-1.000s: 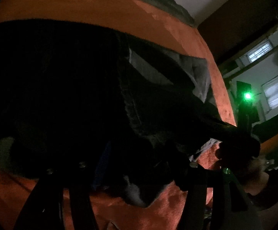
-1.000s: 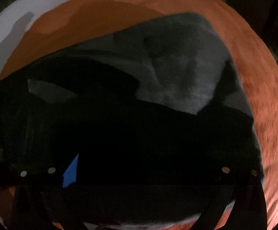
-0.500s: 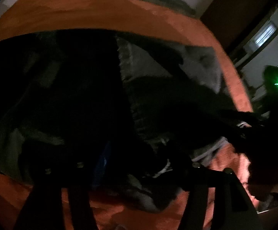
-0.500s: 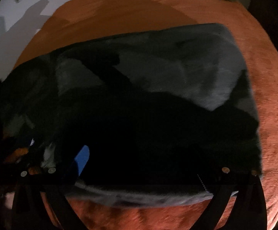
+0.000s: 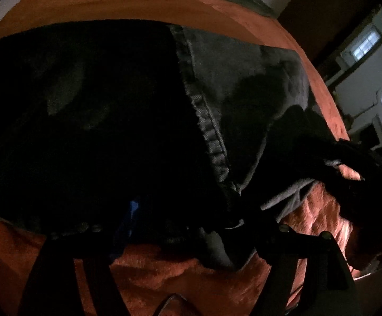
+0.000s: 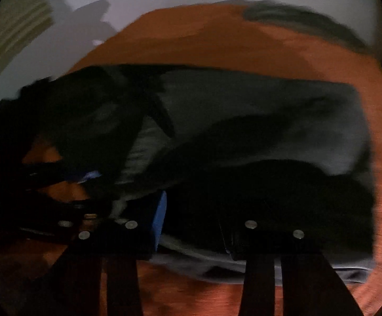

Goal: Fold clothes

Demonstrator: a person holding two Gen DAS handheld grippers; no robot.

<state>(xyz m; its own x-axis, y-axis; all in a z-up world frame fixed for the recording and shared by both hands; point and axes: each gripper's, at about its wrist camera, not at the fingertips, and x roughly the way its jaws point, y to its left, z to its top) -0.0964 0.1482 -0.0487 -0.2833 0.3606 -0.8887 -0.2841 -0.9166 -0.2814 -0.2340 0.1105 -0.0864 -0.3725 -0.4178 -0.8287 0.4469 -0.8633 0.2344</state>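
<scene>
Both wrist cameras are looking steeply down, close over the dark garment (image 5: 217,84) (image 6: 243,110), sharing the orange blanket (image 5: 177,276) (image 6: 217,39) toward twelve o'clock.

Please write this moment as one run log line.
left gripper: opening, over dark garment | right gripper: closing at garment edge | surface: orange blanket

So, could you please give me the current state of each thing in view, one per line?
Dark garment: lying on the orange blanket, partly folded, hem bunched at the near edge.
Orange blanket: spread out, rumpled near the grippers.
Left gripper: jaws opening, fabric edge between them.
Right gripper: jaws closing over the garment's near edge.
</scene>
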